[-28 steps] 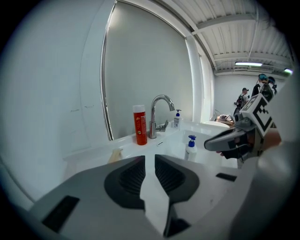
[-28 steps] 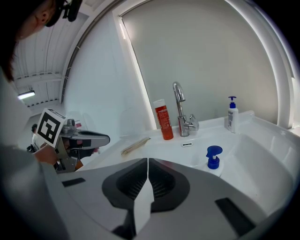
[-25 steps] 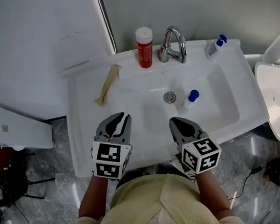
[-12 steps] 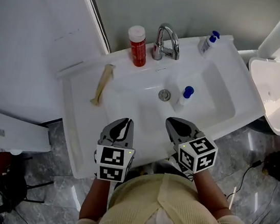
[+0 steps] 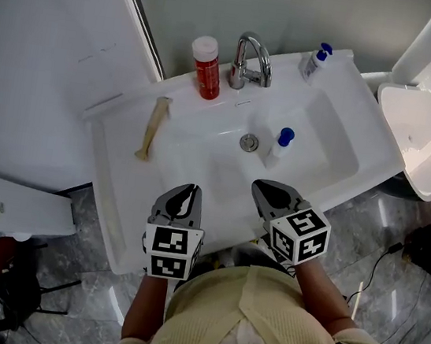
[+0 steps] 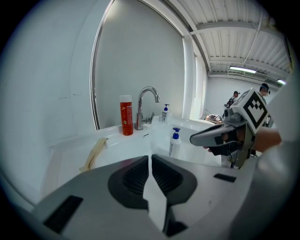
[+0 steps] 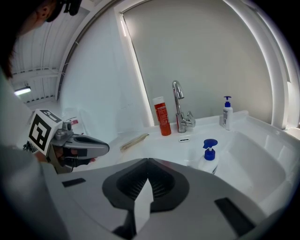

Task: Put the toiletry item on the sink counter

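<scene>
Since a second ago, left gripper (image 5: 189,191) (image 6: 150,157) has just been closing its jaws; they are now meeting with nothing between them, hovering over the front rim of the sink (image 5: 109,192). Right gripper (image 5: 265,188) (image 7: 147,161) is staying beside it, jaws together and empty too. Blue-capped pump bottle (image 5: 276,146) (image 6: 174,143) (image 7: 208,157) is still sitting in the basin, just beside the drain (image 5: 249,142), apart from both grippers. Red bottle (image 5: 205,68) is standing by the tap (image 5: 247,56), and a second pump bottle (image 5: 315,60) is standing at the back corner.
</scene>
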The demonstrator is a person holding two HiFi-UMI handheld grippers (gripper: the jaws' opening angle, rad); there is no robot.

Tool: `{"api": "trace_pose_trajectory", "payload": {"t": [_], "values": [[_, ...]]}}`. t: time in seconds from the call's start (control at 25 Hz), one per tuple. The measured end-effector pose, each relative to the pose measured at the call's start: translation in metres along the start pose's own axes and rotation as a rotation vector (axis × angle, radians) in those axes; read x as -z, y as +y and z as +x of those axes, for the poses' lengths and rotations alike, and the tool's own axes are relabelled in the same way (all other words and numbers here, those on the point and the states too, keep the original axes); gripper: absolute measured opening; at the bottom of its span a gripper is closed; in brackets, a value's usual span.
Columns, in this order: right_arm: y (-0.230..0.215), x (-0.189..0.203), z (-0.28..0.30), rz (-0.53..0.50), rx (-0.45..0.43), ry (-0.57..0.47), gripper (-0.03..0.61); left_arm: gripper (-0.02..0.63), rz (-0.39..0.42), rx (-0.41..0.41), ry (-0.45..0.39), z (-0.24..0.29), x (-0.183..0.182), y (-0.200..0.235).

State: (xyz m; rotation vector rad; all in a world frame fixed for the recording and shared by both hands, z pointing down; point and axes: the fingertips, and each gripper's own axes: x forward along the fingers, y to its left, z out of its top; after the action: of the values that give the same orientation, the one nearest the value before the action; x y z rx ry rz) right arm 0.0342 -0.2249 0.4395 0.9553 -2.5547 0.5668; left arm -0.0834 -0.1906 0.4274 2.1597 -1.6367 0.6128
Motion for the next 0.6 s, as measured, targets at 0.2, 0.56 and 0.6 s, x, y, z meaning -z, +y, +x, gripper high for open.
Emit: {"api": "trace_pose_trajectory", "payload": {"t": [0.2, 0.56, 0.6], "values": [[0.000, 0.001, -0.001, -0.011, 0.015, -0.001, 0.026, 0.057, -0.003, 0.001, 0.008, -0.002, 0.005, 0.003], [-0.012, -0.001, -0.008, -0.038, 0.068, 0.000, 0.026, 0.057, 0.002, 0.016, 0.017, 0.002, 0.008, 0.000], [-0.013, -0.001, -0.009, -0.038, 0.073, 0.000, 0.026, 0.057, 0.002, 0.016, 0.022, 0.002, 0.009, -0.001]]}}
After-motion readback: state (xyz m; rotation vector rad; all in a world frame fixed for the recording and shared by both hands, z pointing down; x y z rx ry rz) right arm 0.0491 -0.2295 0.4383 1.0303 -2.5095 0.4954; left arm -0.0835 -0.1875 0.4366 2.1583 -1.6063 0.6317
